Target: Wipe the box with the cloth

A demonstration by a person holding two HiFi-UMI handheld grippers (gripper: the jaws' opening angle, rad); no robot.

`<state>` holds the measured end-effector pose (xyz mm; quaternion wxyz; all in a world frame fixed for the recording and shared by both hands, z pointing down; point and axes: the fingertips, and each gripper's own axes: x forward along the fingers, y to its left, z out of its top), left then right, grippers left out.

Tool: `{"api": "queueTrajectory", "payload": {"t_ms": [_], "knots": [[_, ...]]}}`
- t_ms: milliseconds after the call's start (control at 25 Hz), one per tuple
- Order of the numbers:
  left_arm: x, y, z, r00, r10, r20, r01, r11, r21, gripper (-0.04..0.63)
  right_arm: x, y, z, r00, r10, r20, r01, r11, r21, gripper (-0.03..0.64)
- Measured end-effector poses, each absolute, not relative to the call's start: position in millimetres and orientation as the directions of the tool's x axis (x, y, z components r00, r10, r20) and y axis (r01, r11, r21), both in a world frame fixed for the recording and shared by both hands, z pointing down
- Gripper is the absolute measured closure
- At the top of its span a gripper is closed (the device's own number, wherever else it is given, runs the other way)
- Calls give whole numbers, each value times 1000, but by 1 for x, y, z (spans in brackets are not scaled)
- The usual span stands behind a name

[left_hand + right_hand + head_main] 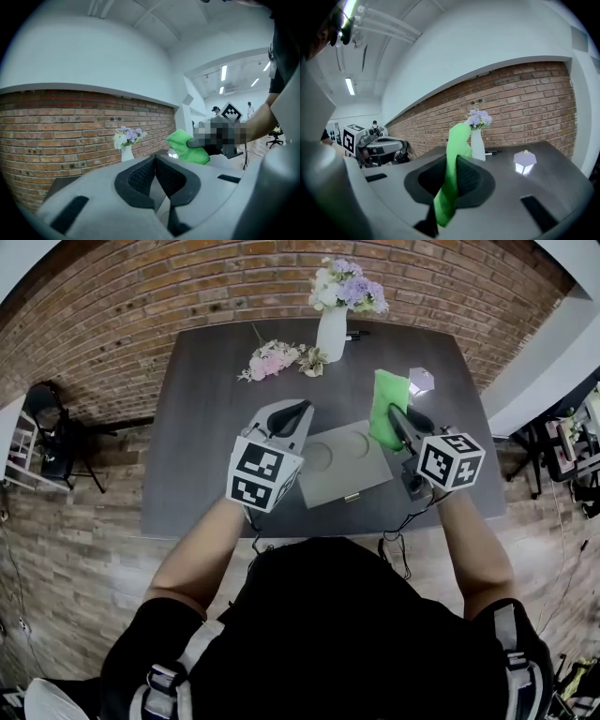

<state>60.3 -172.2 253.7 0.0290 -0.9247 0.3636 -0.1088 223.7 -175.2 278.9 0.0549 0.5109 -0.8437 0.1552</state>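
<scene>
My right hand-held gripper (397,418) is clamped on the green cloth (386,395), right of centre, by the grey box's (342,470) upper-right corner on the table (202,427). My left hand-held gripper (298,411), jaws together and empty, hovers at the box's left.

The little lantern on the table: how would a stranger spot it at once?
Start at the dark table before the brick wall, and find the white vase of flowers at its far edge. To the vase's right, beyond the green cloth in the right gripper, sits the lantern. It alone is small, pale, faceted and glowing.
</scene>
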Motion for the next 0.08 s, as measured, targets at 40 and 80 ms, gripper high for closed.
{"api": "queueTrajectory", "payload": {"t_ms": [40,80], "knots": [[59,-171,253,712,-679,179,-666,-734,-131,586,223,-174,279,-471,-846,250,-879,429,-205,578],[59,-171,252,713,-679,177,-667,-734,-130,586,223,-173,278,-471,-846,250,-880,429,-205,578]]}}
